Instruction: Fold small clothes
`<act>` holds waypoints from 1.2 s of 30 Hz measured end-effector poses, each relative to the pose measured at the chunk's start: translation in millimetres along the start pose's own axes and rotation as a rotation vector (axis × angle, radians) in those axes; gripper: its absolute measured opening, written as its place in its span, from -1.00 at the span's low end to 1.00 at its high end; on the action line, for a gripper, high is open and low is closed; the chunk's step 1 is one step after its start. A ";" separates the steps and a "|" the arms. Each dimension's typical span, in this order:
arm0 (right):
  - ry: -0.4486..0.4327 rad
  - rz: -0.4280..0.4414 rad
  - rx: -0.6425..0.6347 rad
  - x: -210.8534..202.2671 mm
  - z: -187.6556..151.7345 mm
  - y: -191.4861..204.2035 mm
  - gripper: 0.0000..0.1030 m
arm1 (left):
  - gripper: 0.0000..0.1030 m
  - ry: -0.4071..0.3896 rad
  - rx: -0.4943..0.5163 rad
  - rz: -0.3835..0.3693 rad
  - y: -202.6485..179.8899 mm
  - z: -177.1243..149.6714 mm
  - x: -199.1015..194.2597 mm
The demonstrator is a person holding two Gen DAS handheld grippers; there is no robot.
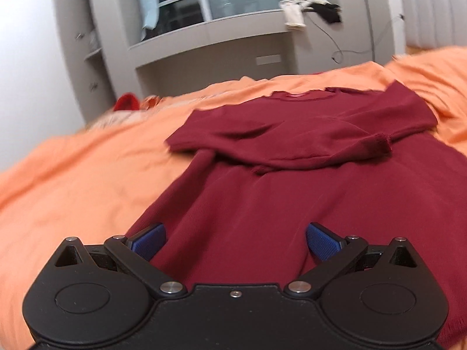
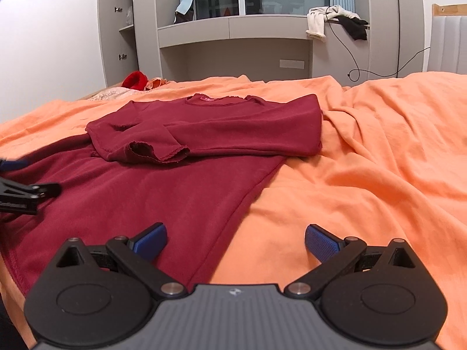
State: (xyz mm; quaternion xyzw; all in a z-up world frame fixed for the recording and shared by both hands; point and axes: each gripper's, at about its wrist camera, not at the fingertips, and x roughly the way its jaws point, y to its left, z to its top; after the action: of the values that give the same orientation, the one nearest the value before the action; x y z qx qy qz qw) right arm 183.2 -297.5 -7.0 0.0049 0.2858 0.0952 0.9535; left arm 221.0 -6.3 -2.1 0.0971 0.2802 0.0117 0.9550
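A dark red long-sleeved garment (image 1: 262, 198) lies flat on the orange bedspread (image 1: 73, 180), neckline at the far end, both sleeves folded across the chest. My left gripper (image 1: 235, 240) is open low over the hem's left part, blue pads wide apart with cloth beneath them. In the right wrist view the same garment (image 2: 175, 180) fills the left half. My right gripper (image 2: 235, 240) is open over the garment's near right edge, one pad above red cloth and one above the bedspread (image 2: 364, 175). The left gripper (image 2: 17, 186) shows at the left border there.
A grey wall unit with shelves and drawers (image 2: 233, 43) stands beyond the bed. Pale and black clothes (image 2: 335, 20) hang off its ledge, with a dangling cable (image 2: 353, 67). A red item (image 2: 134, 80) lies at the bed's far left corner. A padded headboard (image 2: 446, 43) stands at right.
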 end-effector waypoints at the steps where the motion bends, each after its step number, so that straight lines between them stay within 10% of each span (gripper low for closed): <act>1: -0.003 -0.003 -0.002 -1.2 -0.4 0.3 1.00 | 0.99 -0.006 -0.015 0.005 4.5 -2.5 -5.8; 9: -0.042 -0.011 -0.054 -10.6 -4.3 18.9 1.00 | 0.99 0.071 -0.204 0.168 55.3 -17.4 -12.3; 20: -0.158 0.029 -0.060 13.6 64.7 53.3 1.00 | 0.99 0.015 -0.257 0.185 76.7 -32.2 -25.3; 29: 0.078 0.021 -0.150 112.0 97.0 80.4 1.00 | 0.99 0.001 -0.383 0.161 98.6 -31.0 -25.2; 36: 0.115 0.077 -0.263 82.2 57.5 87.0 1.00 | 0.99 0.013 -0.421 0.152 106.4 -29.6 -21.1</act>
State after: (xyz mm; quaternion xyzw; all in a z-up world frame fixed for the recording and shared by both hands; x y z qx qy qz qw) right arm 266.4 -194.4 1.9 -0.1148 0.3245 0.1683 0.9237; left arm 190.7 101.7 5.1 -0.0835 0.2697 0.1424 0.9487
